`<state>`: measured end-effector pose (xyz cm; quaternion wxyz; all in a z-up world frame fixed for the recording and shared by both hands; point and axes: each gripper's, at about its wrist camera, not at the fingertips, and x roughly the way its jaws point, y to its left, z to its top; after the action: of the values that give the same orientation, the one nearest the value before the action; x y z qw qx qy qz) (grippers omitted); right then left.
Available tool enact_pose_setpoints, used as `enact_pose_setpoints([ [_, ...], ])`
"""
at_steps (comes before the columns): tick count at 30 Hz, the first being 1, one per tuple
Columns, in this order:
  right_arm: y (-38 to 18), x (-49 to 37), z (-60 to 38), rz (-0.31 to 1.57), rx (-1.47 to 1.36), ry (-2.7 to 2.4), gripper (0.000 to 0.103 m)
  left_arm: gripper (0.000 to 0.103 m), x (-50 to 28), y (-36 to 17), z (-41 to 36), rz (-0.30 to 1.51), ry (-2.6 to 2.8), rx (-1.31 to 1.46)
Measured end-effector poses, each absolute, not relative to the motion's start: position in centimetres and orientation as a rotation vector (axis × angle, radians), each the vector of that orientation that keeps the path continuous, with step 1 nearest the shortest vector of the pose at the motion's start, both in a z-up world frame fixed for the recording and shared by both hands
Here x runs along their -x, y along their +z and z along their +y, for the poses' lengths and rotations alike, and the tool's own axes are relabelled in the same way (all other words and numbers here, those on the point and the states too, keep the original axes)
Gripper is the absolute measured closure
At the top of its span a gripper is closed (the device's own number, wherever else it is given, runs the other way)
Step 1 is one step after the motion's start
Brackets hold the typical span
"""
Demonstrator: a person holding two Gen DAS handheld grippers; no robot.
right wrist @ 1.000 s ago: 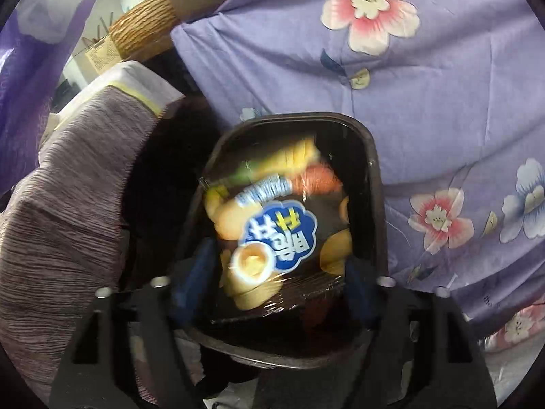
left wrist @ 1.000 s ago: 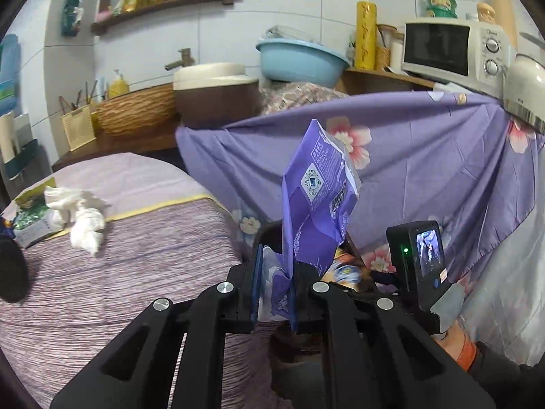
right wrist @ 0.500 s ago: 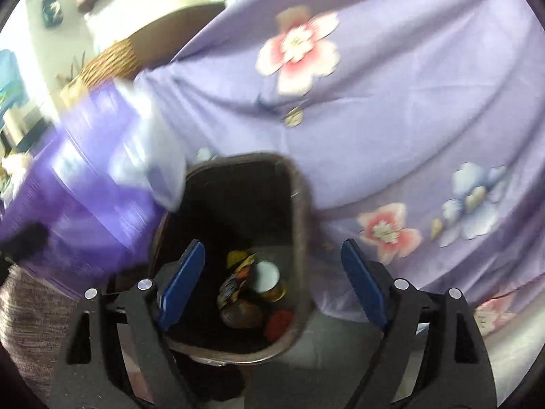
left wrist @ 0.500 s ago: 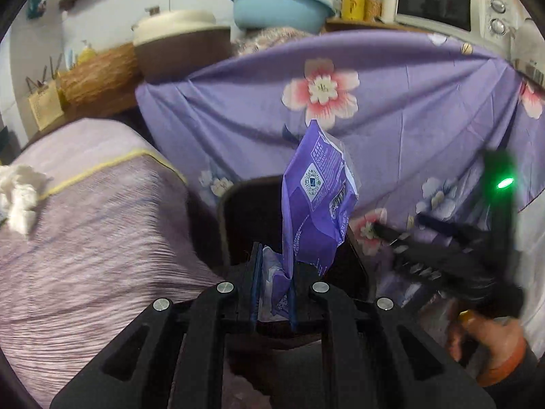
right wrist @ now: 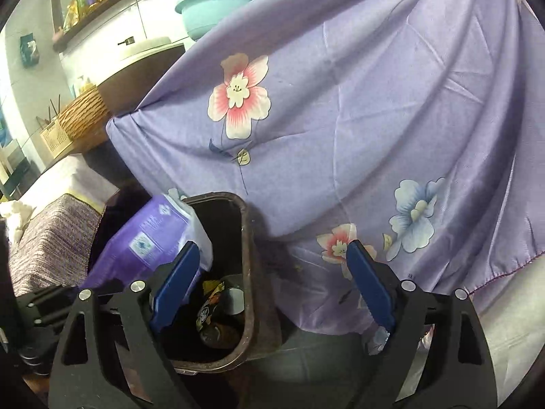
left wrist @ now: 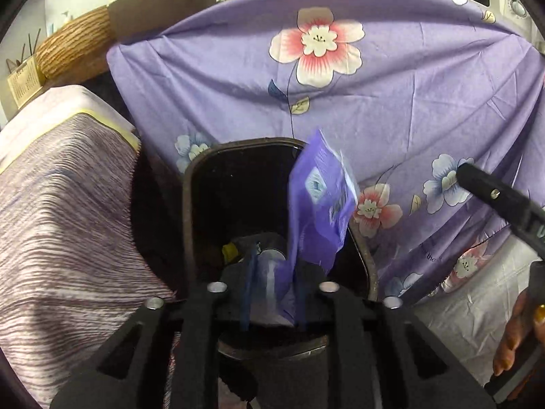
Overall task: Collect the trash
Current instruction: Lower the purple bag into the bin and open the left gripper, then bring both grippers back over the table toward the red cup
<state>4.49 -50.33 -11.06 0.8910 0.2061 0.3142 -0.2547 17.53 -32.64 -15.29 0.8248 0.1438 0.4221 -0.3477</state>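
Observation:
A dark trash bin (left wrist: 189, 204) stands open below both grippers, with a snack packet (right wrist: 211, 306) and other trash at its bottom. My left gripper (left wrist: 274, 266) hangs over the bin mouth and its jaws are opening. The purple wrapper (left wrist: 316, 211) still stands between them, leaning right against the right finger, and the pads no longer squeeze it. In the right wrist view the wrapper (right wrist: 146, 242) sits at the bin's left rim (right wrist: 250, 272). My right gripper (right wrist: 272, 248) is wide, still opening, and holds nothing; it hovers above the bin's right rim.
A purple floral cloth (left wrist: 391, 102) drapes behind and right of the bin. A striped cloth-covered surface (left wrist: 68, 221) rises close on the left. A wicker basket (left wrist: 75, 44) and a teal basin (right wrist: 218, 3) sit behind. A hand (left wrist: 517, 334) holds the right gripper.
The left gripper came down over the bin and its jaws parted; the wrapper tipped right. The right gripper left the snack packet in the bin, widened, then rose and shifted right.

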Motion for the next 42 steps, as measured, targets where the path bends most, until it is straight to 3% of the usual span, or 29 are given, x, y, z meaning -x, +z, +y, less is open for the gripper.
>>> enact_pose_setpoints([
  [3, -10.8, -4.4, -50.4, 0.648, -0.427, -0.532, 0.015, 0.038, -17.2, -15.1, -32.5, 0.888, -0.742, -0.294],
  [4, -10.6, -4.4, -50.4, 0.645, -0.425, -0.533, 0.015, 0.032, -17.0, -14.9, -32.4, 0.877, -0.743, -0.286],
  [10, -10.2, -5.0, -50.1, 0.644, -0.421, -0.526, 0.014, 0.019, -15.9, -12.4, -31.2, 0.824, -0.747, -0.261],
  [16, -9.9, -6.2, -49.0, 0.652, -0.409, -0.496, 0.014, 0.01, -14.9, -8.9, -28.6, 0.759, -0.729, -0.225],
  [25, -8.1, -8.9, -44.8, 0.646, -0.36, -0.359, 0.013, 0.005, -13.6, -4.1, -23.1, 0.638, -0.661, -0.174],
  [42, -3.4, -14.6, -30.0, 0.633, -0.19, 0.049, 0.008, 0.005, -13.5, -1.5, -8.0, 0.558, -0.345, -0.071],
])
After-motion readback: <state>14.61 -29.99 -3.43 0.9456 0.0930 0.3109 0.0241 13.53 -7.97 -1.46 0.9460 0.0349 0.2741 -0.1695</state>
